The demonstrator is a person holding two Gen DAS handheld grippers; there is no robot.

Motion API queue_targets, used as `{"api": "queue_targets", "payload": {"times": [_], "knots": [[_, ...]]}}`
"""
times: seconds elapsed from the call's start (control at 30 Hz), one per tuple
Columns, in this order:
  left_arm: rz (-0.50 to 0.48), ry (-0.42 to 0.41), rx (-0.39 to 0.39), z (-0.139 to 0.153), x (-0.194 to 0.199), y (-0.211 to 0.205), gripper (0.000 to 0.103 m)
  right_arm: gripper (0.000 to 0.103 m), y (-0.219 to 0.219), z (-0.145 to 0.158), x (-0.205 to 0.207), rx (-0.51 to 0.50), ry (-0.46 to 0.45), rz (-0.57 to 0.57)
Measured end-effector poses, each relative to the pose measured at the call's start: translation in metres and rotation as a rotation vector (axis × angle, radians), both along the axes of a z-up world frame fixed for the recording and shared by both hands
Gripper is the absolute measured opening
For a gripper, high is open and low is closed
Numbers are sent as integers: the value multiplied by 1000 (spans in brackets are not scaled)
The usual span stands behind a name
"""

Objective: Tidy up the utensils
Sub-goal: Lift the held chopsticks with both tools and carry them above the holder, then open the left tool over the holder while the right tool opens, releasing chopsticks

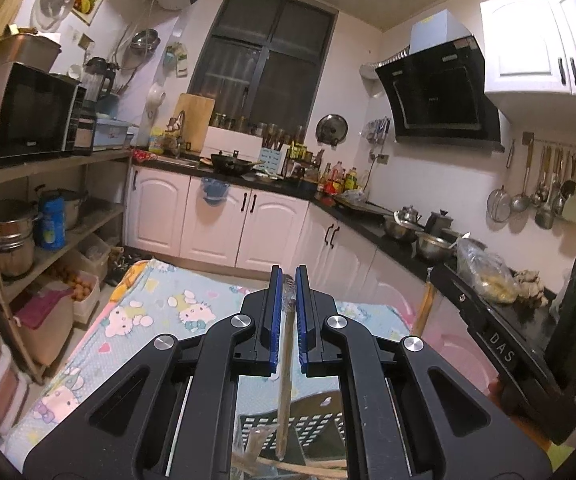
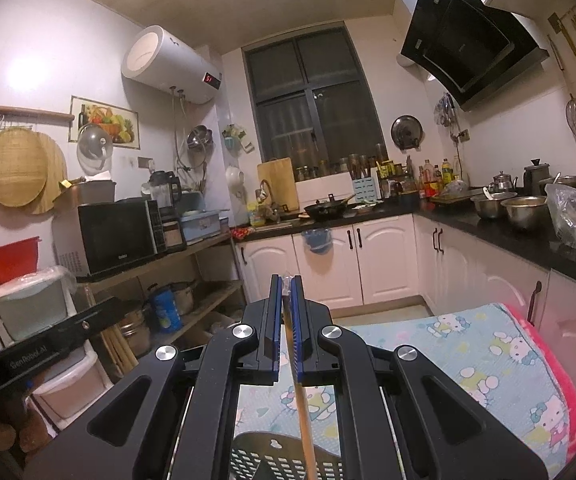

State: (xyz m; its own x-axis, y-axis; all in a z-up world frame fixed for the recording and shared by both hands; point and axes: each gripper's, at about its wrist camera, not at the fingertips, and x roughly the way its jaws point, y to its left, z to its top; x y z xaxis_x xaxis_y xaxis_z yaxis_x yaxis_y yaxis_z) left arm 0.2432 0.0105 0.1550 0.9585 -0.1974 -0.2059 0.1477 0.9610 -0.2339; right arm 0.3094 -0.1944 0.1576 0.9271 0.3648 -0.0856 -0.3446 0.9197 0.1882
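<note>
Clamping one wrapped chopstick [image 1: 286, 344] each, left gripper [image 1: 286, 280] and right gripper [image 2: 286, 280] hover over the black slotted basket [image 2: 256, 456]; tilted sticks may miss it.

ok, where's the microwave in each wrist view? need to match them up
Left wrist: microwave at far left, upper middle, on the wooden shelf top.
Right wrist: microwave left of centre, mid-height, on the same shelf.
Shared landmark: dark window on the back wall, right of the microwave in both.
</note>
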Motion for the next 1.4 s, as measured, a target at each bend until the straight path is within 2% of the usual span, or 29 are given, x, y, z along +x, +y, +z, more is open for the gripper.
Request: {"api": "queue_targets", "payload": {"times": [0.47,0.8,1.1,1.33,1.4], "knots": [[-24,40,38,-34,7,-10,2,5,-9,-50,-9,-2,62,-8],[-37,111,28,-46,1,-11,4,5,-23,-61,-35,-22,125,0],[-51,166,6,-55,-10,-1,13,6,-29,-71,-60,-40,175,-6],[-57,185,-7,-56,-24,6,25,6,-30,-69,-66,-43,182,-5],[-61,190,-12,-56,-28,7,29,10,-31,-68,-70,-44,182,-5]]}}
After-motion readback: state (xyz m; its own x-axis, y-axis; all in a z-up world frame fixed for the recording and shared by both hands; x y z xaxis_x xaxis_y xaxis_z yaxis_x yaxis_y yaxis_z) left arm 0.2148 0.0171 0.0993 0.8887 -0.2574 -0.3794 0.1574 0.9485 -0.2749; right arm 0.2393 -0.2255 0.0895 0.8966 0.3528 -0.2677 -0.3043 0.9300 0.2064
